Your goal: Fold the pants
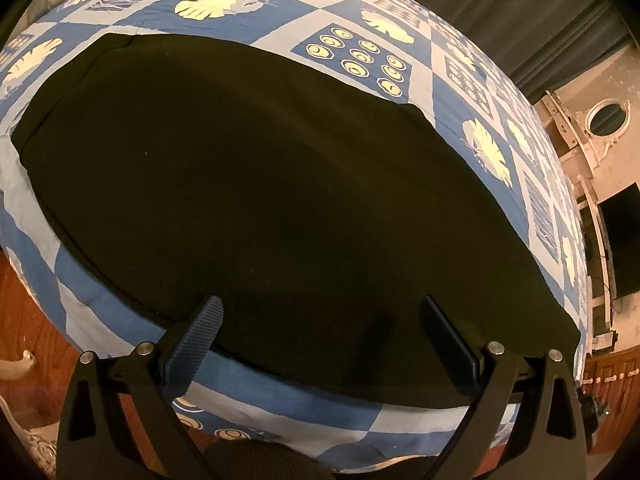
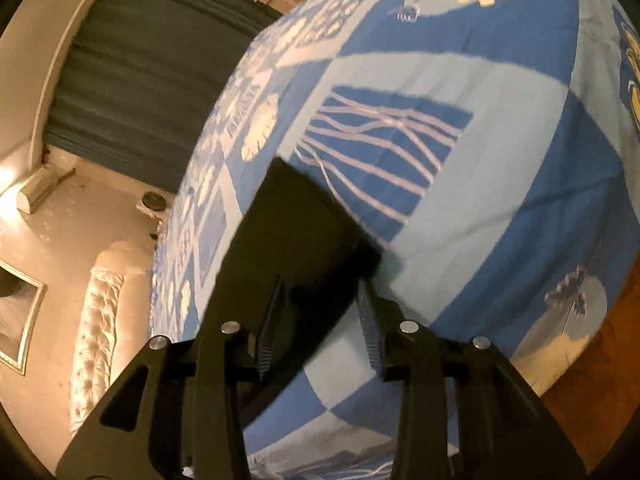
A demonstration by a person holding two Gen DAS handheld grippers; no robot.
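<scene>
pants [image 1: 260, 184] flat on bed [image 1: 360, 12] | left tool [image 1: 320, 320] spread, empty | right tool [image 2: 320, 300] partly spread, apparently clear of corner | risk: corner slips, fold springs back

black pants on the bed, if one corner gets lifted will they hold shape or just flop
Probably flop: the black pants lie flat and follow the patterned bedspread, bending over its front edge. Likely light for their size, since the layer looks thin. A push would likely bunch them rather than slide them, cloth on cloth. The corner ahead of the right tool lies limp.

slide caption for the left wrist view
Open left gripper poised over black pants laid flat on a blue patchwork bedspread.
</scene>
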